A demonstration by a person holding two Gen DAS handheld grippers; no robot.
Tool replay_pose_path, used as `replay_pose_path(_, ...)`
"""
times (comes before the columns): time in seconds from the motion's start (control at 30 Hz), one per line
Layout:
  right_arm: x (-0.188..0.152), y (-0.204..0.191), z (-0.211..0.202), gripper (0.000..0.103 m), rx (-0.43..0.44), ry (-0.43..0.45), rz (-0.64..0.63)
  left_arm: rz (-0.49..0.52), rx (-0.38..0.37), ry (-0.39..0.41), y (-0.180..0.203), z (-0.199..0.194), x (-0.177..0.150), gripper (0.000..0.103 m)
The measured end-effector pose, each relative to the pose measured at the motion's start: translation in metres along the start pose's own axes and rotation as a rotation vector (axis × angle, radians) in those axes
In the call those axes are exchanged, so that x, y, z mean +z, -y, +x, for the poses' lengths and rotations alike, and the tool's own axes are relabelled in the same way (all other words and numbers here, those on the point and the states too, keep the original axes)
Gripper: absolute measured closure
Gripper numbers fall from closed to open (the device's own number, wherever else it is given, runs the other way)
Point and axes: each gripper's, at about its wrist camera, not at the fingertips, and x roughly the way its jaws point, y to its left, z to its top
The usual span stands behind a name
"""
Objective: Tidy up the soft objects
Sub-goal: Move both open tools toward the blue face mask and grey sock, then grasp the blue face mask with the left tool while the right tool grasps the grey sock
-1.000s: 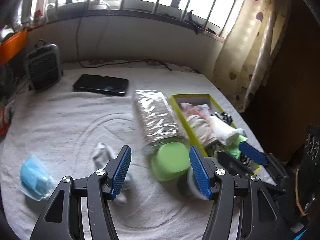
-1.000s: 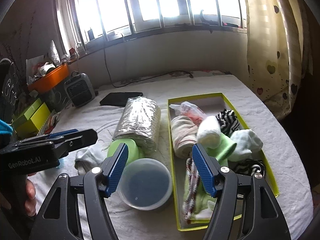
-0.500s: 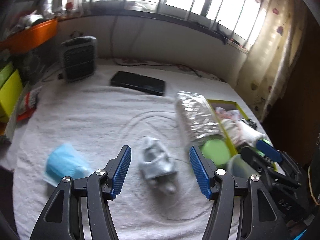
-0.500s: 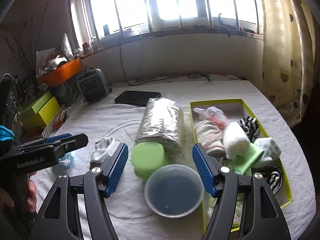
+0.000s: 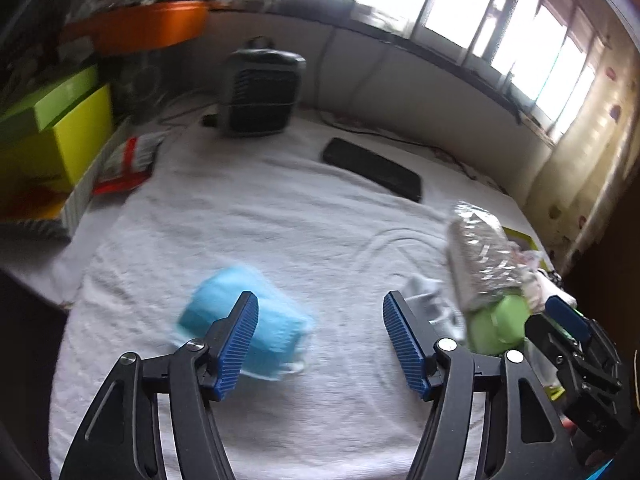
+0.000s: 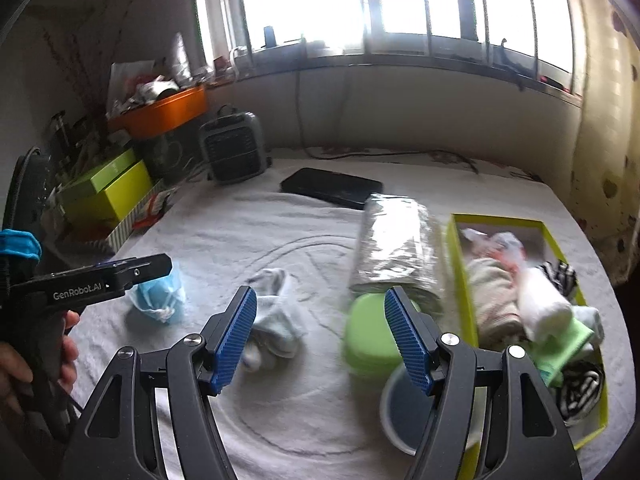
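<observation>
A light blue face mask [image 5: 248, 320] lies on the white towel, just ahead of my left gripper [image 5: 320, 316] and partly behind its left finger. The jaws are opening and nothing is between the pads. A crumpled grey-white sock [image 6: 276, 320] lies ahead of my right gripper [image 6: 318, 312], which is open and empty above the towel. The same sock [image 5: 428, 300] shows beside the left gripper's right finger. The yellow-green box [image 6: 532, 224] at the right holds several rolled socks and cloths. In the right wrist view, the left gripper [image 6: 156, 266] hovers over the mask [image 6: 160, 300].
A foil-wrapped roll [image 6: 396, 256], a green lidded tub [image 6: 372, 340] and a clear tub [image 6: 404, 412] sit between sock and box. Further back are a black flat device [image 6: 332, 192] and a small fan [image 6: 234, 152]. Green boxes [image 6: 108, 196] crowd the left edge.
Both wrist views have swung left, away from the box. The mask has come up to the left gripper's finger, the jaws stand wider, and the sock now sits before the right gripper.
</observation>
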Motion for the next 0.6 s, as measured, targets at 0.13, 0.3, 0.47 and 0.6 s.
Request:
replay_pose_path(0.13, 0.003, -0.013, 0.011, 0.036, 0.029, -0.02, -0.022, -0.041, 0.029, -0.006, -0.022, 0.001, -0.003, 0.037)
replay_pose_path(0.3, 0.003, -0.027, 0.027, 0.036, 0.042, -0.06, -0.046, -0.077, 0.03, -0.014, -0.043, 0.003, -0.008, 0.03)
replay_pose_path(0.47, 0.001, -0.037, 0.044, 0.036, 0.037, -0.103, -0.074, -0.091, 0.025, -0.028, -0.053, 0.006, -0.013, 0.03)
replay_pose_path(0.6, -0.001, -0.042, 0.057, 0.036, 0.022, -0.129, -0.087, -0.104, 0.009, -0.043, -0.058, 0.012, -0.016, 0.03)
